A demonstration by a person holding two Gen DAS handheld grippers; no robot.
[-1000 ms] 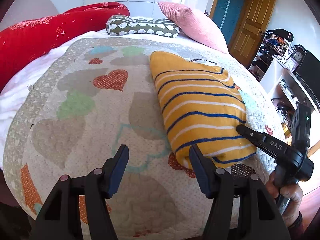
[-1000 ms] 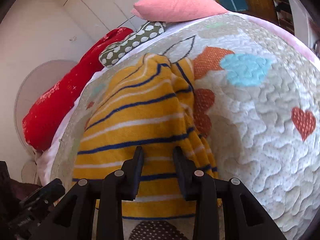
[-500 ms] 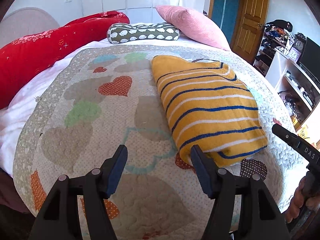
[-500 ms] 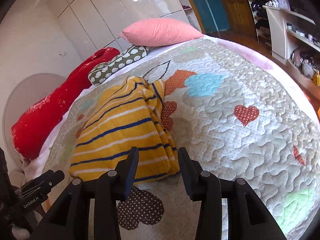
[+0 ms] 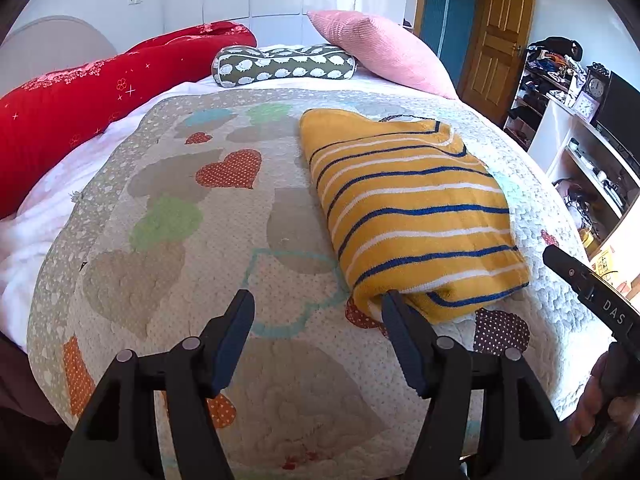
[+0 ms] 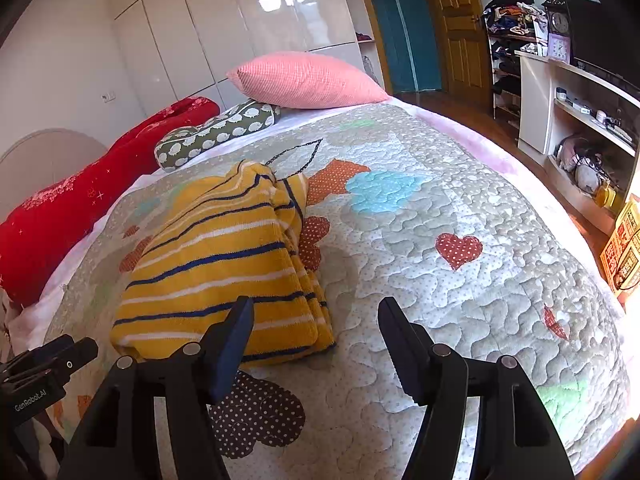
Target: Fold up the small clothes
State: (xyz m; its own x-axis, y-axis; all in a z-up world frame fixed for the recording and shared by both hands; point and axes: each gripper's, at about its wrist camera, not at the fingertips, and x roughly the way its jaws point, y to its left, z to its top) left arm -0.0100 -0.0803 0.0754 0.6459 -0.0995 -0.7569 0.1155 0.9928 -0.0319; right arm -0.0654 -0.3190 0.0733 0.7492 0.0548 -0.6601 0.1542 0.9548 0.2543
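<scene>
Yellow striped sweater [image 5: 412, 216] lies folded into a thick rectangle on the heart-print quilt [image 5: 168, 240], right of the bed's middle as seen from the left wrist cam, blue & white stripes running across it. Near end is a rolled fold, layered edges show along its right side in the right wrist cam [image 6: 224, 264]. Left gripper [image 5: 316, 334] hangs over bare quilt just near of the sweater, fingers wide apart, nothing between them; its right finger [image 5: 400, 336] overlaps the sweater's near corner in view, can't tell if touching. Right gripper [image 6: 316, 336] also spread wide & empty, over the quilt [image 6: 460, 304] at the sweater's near right corner. Far end of bed: pink pillow [image 5: 380, 52], green patterned bolster [image 5: 284, 66], red blanket [image 5: 80, 108] on the left
</scene>
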